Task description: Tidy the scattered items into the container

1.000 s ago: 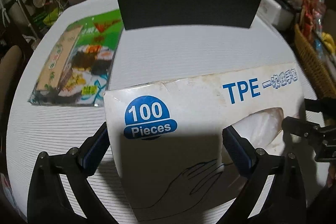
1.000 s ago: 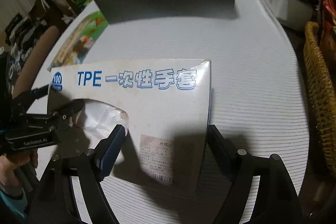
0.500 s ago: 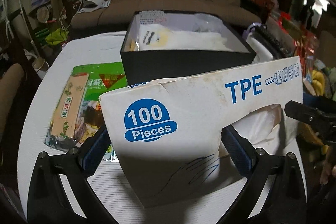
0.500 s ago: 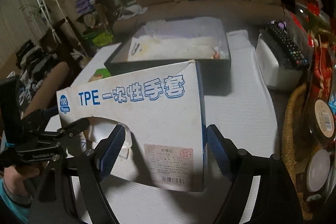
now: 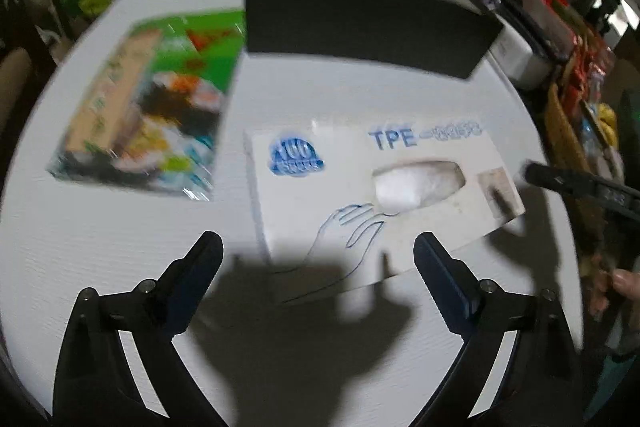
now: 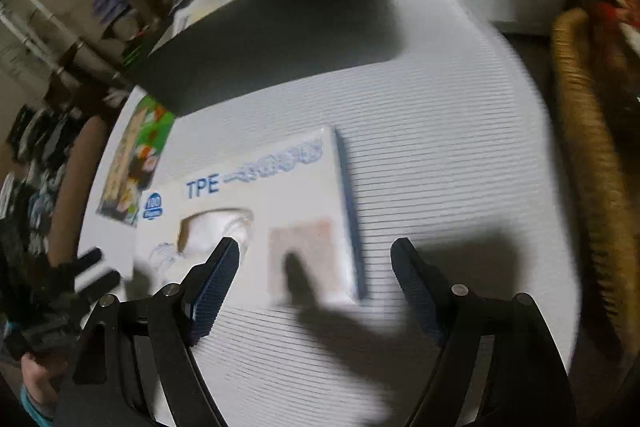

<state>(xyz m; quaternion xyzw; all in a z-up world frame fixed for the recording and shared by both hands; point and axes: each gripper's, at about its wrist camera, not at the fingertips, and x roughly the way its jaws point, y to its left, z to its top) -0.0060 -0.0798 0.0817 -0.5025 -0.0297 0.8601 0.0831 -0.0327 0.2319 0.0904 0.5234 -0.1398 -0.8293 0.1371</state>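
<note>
your left gripper [image 5: 318, 247] stands wide open and holds nothing — the glove box [image 5: 372, 203] lies flat on the white table [image 5: 120, 247] just in front of its fingertips, and the pads do not touch it. your right gripper [image 6: 316, 255] is wide open too and has hold of nothing; in its view the near right corner of the glove box [image 6: 280, 211] lies between the two fingers, but no pad presses on it. the box is white with blue "tpe" print and a blue round badge, and a crumpled white glove shows in its torn opening.

beyond the glove box stands the black container [image 5: 360, 27], its dark front wall turned to you — the two are apart, with bare table between them. pale things show over its rim, but they are too blurred to name. to the left of the glove box, near the container's left corner, lies a green food packet [image 5: 152, 107], flat on the table. to the right of the glove box, past the table edge, there is a woven basket [image 6: 588, 147]. both views are blurred
</note>
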